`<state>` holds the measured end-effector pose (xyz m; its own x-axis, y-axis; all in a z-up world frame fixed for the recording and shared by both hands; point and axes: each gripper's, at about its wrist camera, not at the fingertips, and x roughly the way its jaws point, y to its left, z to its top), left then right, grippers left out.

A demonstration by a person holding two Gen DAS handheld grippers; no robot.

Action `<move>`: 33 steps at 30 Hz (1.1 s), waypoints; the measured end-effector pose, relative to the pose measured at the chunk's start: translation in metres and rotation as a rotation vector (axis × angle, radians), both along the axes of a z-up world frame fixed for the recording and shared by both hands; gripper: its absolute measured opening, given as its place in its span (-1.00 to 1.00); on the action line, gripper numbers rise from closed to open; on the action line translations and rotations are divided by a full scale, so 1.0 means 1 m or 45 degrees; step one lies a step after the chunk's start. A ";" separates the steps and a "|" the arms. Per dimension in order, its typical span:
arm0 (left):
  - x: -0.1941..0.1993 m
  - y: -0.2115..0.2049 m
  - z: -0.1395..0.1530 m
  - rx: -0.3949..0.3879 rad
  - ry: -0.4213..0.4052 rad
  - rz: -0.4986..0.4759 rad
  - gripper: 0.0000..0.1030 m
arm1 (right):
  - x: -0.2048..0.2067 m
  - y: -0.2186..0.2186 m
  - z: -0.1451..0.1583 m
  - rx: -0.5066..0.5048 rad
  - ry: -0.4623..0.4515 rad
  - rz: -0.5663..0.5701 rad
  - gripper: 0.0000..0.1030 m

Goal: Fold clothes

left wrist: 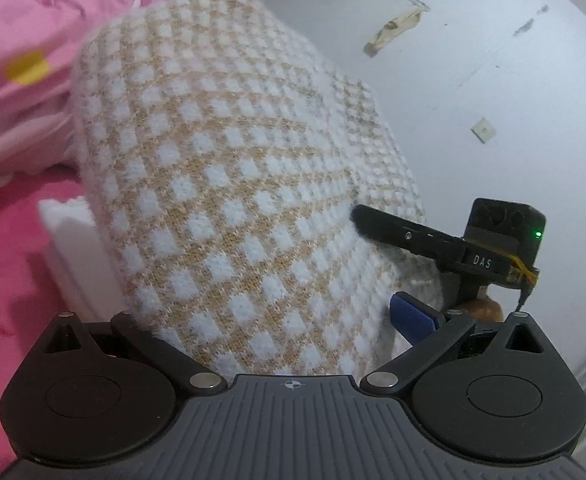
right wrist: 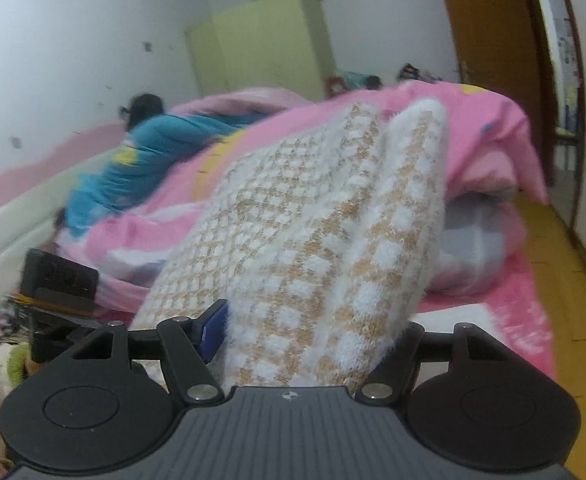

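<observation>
We have the checked sweater bundled thick and lifted clear above the pink bed, near its wall-side edge. Its long axis runs from our tongs forward and upward. Left tongs and right tongs each stand wide, clamped on a thick wad of knit. We judge it best to keep both hands level and pull the fabric taut before laying it down.
</observation>
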<state>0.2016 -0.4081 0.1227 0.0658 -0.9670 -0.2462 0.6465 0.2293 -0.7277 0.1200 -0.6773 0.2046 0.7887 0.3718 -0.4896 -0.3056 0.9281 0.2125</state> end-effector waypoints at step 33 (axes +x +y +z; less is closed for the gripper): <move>0.035 -0.015 -0.087 0.102 0.089 0.024 1.00 | 0.069 -0.110 -0.095 0.099 0.030 -0.248 0.90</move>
<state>0.2368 -0.4229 0.0357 0.0636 -0.9427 -0.3274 0.5900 0.3001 -0.7496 0.1890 -0.7877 0.1092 0.8381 0.2509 -0.4844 -0.1165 0.9498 0.2905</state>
